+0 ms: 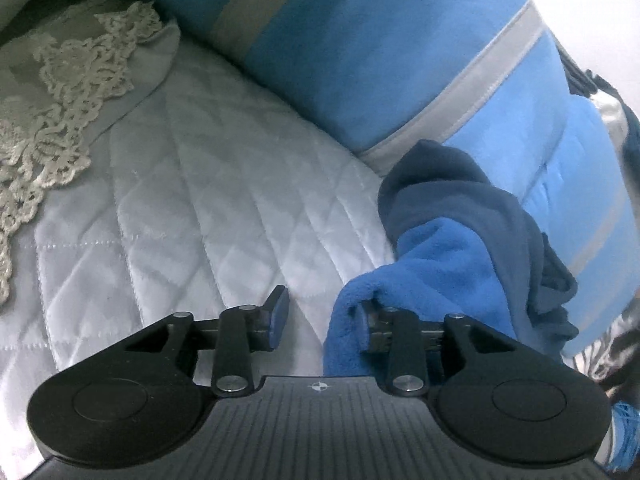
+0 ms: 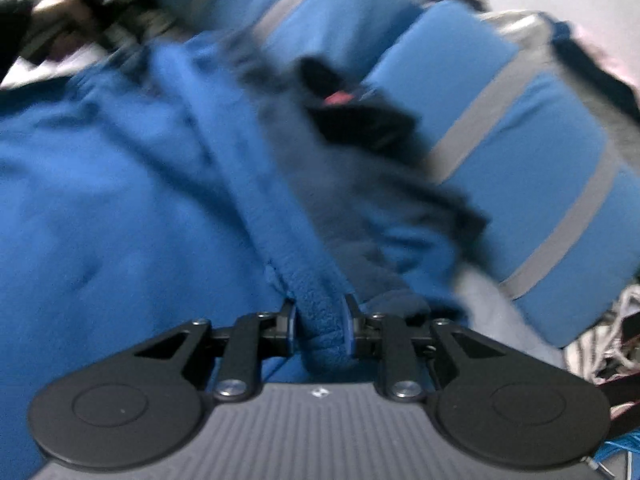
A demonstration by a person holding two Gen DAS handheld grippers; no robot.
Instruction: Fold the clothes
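A blue fleece garment (image 1: 444,256) with a darker navy part lies bunched on a white quilted bedcover (image 1: 192,208). My left gripper (image 1: 324,316) is open; its right finger (image 1: 366,322) is buried in the fleece edge and its left finger (image 1: 278,314) hangs free over the cover. In the right wrist view the same fleece (image 2: 120,208) fills the left and middle. My right gripper (image 2: 320,324) is shut on a thick fold of the fleece (image 2: 320,312). This view is blurred.
A large light-blue pillow with grey stripes (image 1: 360,52) lies behind the garment, also in the right wrist view (image 2: 520,152). A lace-trimmed cushion (image 1: 60,92) sits at the left. Cluttered fabric and cords (image 2: 612,328) lie at the far right.
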